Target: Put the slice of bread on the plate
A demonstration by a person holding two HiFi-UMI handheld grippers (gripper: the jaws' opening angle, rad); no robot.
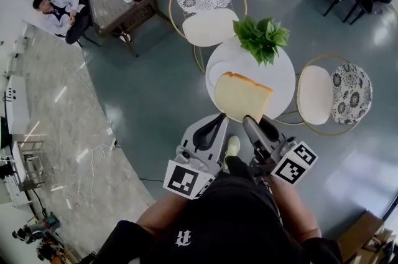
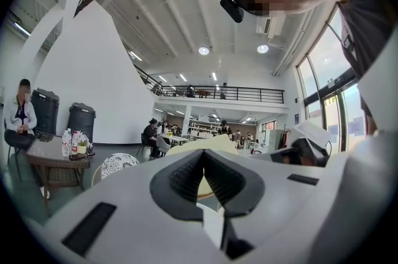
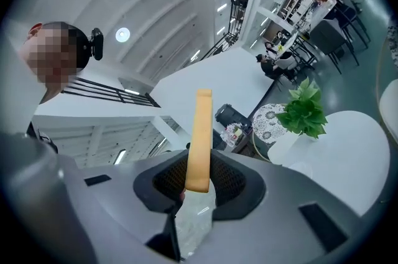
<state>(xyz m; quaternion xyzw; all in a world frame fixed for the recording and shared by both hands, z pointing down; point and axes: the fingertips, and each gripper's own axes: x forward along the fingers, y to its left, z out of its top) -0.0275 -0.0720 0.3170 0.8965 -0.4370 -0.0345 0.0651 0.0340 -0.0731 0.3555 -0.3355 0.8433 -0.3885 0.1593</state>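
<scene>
Bread slice (image 1: 241, 96), pale with a tan crust, held in the air over the near side of a small round white table (image 1: 280, 79). The right gripper (image 1: 252, 122) is clamped on the slice's near edge. In the right gripper view the slice (image 3: 200, 138) stands up out of the pinching dark pads (image 3: 219, 185), seen edge-on. The left gripper (image 1: 221, 118) sits just beside the slice's near left corner. Its jaws are together with nothing between them, and whether its tip touches the bread cannot be told.

The plate (image 1: 217, 74), small and white, lies on the left part of the table, close to the rim. From the head view the far left corner of the slice overlaps the plate's right side.

Judged from this, the pick-up is done and the slice has been carried almost to its goal. What is left is a short move left, lowering the slice flat onto the plate, then letting go.

A leafy green plant (image 1: 261, 38) stands at the far side of the table, apart from the plate. A chair (image 1: 208, 26) stands beyond the table on the far left, and another chair (image 1: 323, 94) is at its right. The near side, where the person stands, is open floor. Since the plate is near the table's left rim, a slice set too far left could hang over the edge.
</scene>
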